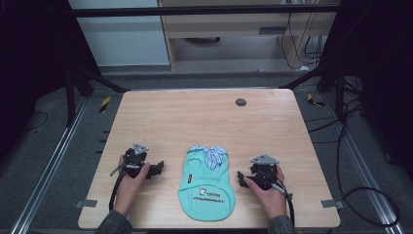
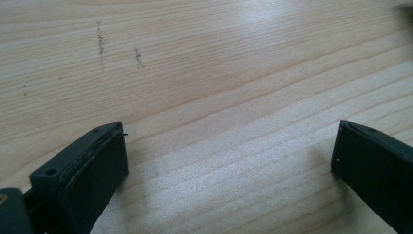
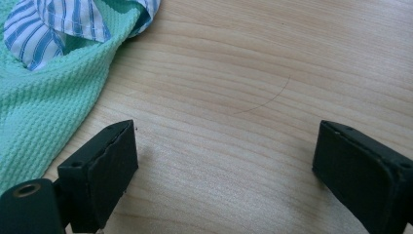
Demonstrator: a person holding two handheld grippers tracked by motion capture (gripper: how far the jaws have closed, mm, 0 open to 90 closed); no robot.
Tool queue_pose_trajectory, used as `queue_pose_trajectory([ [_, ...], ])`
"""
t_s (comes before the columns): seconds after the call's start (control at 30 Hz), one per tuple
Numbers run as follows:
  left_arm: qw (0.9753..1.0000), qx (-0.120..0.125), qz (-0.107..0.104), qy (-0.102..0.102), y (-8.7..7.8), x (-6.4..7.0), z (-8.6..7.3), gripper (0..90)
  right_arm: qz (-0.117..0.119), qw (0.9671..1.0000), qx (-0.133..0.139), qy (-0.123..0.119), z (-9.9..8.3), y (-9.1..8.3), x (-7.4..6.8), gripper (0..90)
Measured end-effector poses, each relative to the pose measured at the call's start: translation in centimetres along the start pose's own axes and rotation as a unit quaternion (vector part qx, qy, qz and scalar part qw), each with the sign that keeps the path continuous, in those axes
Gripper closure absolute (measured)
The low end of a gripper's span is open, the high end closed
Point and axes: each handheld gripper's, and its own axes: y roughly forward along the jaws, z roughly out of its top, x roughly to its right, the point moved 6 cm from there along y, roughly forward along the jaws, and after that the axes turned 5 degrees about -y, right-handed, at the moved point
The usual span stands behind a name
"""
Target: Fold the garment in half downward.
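Note:
A small mint-green knitted garment (image 1: 207,185) with a blue-and-white striped collar (image 1: 211,154) lies flat near the table's front edge, dark printed lettering near its hem. My left gripper (image 1: 157,169) rests on the wood to its left, jaws wide apart over bare tabletop (image 2: 229,161). To the right of the garment my right gripper (image 1: 240,179) sits with its jaws also spread, nothing between them (image 3: 224,165). In the right gripper view the garment (image 3: 44,112) and its striped collar (image 3: 53,22) fill the upper left, just beyond the left jaw.
The light wooden table (image 1: 204,122) has a small dark round disc (image 1: 240,102) near its far edge. Grey tape tabs (image 1: 86,203) mark the front corners. Metal frame rails and cables run on the floor around the table.

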Motion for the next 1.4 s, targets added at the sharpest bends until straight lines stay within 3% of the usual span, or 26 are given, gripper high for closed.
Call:
queue_pose_trajectory([
  [0.3,0.9998,-0.001,-0.015,0.013,-0.5,1.0,-0.5,0.0,0.002,1.0000,-0.003,-0.003,0.1,0.1,0.0,7.5],
  [0.33,0.9994,-0.003,-0.024,0.026,-0.5,1.5,-0.4,2.4,0.003,1.0000,-0.002,0.001,0.2,0.1,0.0,11.1],
  [0.37,0.9994,-0.003,-0.024,0.026,-0.5,1.5,-0.4,4.6,0.003,1.0000,-0.002,0.001,0.2,0.1,0.0,11.1],
  [0.4,0.9992,-0.002,-0.028,0.027,-0.7,1.7,-0.1,7.0,0.009,0.9999,0.003,-0.005,0.5,0.1,0.1,22.4],
  [0.47,0.9989,0.017,-0.033,0.029,-1.1,2.0,1.0,9.0,0.031,0.9995,0.008,0.006,1.3,0.1,0.1,25.6],
  [0.5,0.9987,0.020,-0.034,0.032,-1.2,2.1,1.6,9.0,0.031,0.9995,0.008,0.006,1.3,0.1,0.1,25.6],
  [0.57,0.9982,0.021,-0.040,0.038,-1.1,2.2,2.9,11.1,0.031,0.9995,0.004,-0.010,2.8,0.0,0.5,34.8],
  [0.6,0.9978,0.020,-0.046,0.044,-0.8,2.4,4.4,12.5,0.035,0.9993,0.004,-0.012,3.5,0.1,0.6,38.0],
  [0.63,0.9978,0.020,-0.046,0.044,-0.8,2.4,4.4,14.3,0.035,0.9993,0.004,-0.012,3.5,0.1,0.6,38.0],
  [0.67,0.9970,0.020,-0.057,0.049,-0.5,2.7,5.8,15.4,0.035,0.9991,0.003,-0.025,5.0,0.2,0.8,42.9],
  [0.77,0.9957,0.013,-0.075,0.053,-0.1,3.4,6.9,18.9,0.041,0.9987,-0.003,-0.031,6.2,0.5,0.9,48.0],
  [0.8,0.9943,0.010,-0.091,0.054,0.5,4.2,7.8,26.2,0.043,0.9983,-0.008,-0.040,7.3,1.1,0.9,52.8],
  [0.97,0.9921,-0.006,-0.109,0.060,1.7,6.1,8.9,36.9,0.057,0.9973,-0.019,-0.042,8.4,2.8,0.5,64.8],
  [1.07,0.9908,-0.006,-0.120,0.062,2.8,7.4,10.0,43.0,0.077,0.9961,-0.022,-0.037,9.1,4.1,-0.4,73.7],
  [1.23,0.9896,-0.015,-0.129,0.062,3.7,8.3,10.6,48.1,0.088,0.9949,-0.023,-0.043,9.5,5.2,-1.2,76.1],
  [1.4,0.9872,-0.036,-0.134,0.079,4.6,9.3,10.3,50.8,0.096,0.9936,-0.035,-0.050,9.8,6.3,-1.9,73.3],
])
